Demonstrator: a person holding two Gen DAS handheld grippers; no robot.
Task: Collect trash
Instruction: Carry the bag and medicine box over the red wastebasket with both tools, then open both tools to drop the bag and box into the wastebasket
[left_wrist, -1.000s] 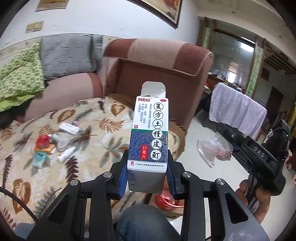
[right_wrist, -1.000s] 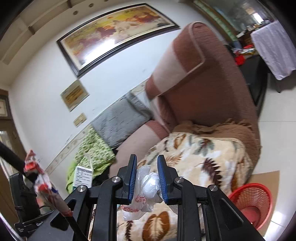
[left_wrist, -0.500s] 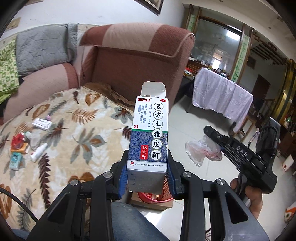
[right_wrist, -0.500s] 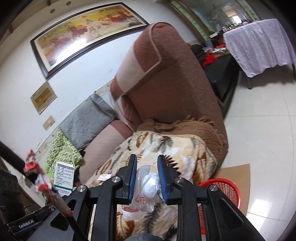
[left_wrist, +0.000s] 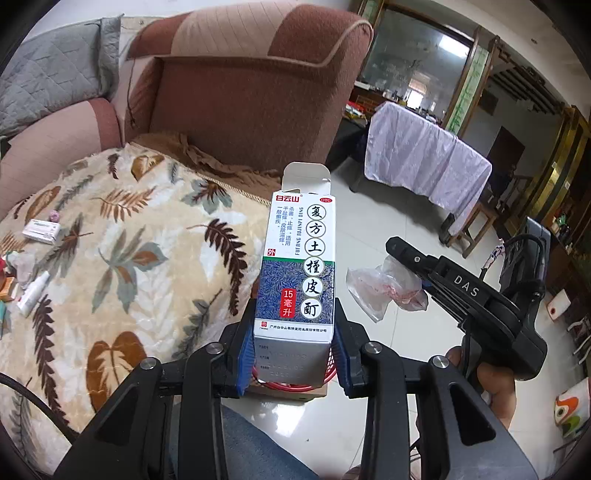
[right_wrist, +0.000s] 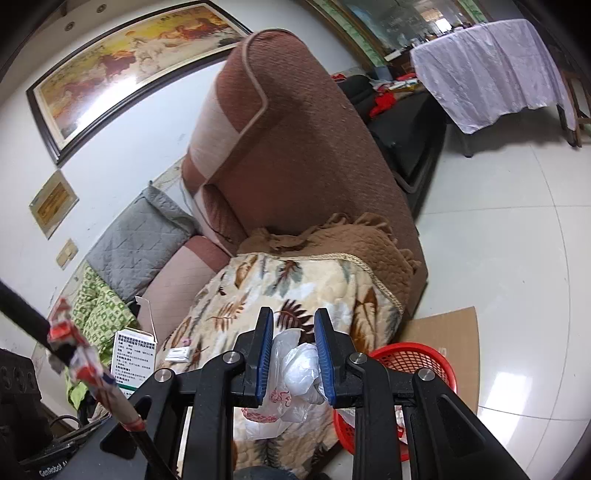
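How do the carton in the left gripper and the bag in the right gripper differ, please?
The carton is rigid and boxy; the bag is soft and crumpled. The carton is opaque, printed blue and white; the bag is translucent with red print. The carton stands upright, its top flap open; the bag sags below the pads. Both are clamped, one in the left gripper, one in the right gripper.

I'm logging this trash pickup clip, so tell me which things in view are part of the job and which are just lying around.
Part of the job:
- medicine box, clamped in the left gripper
- plastic bag, clamped in the right gripper
- red basket on the floor
- small items left on the leaf blanket

Just lying about:
- grey cushion
- cloth-covered table
- framed painting
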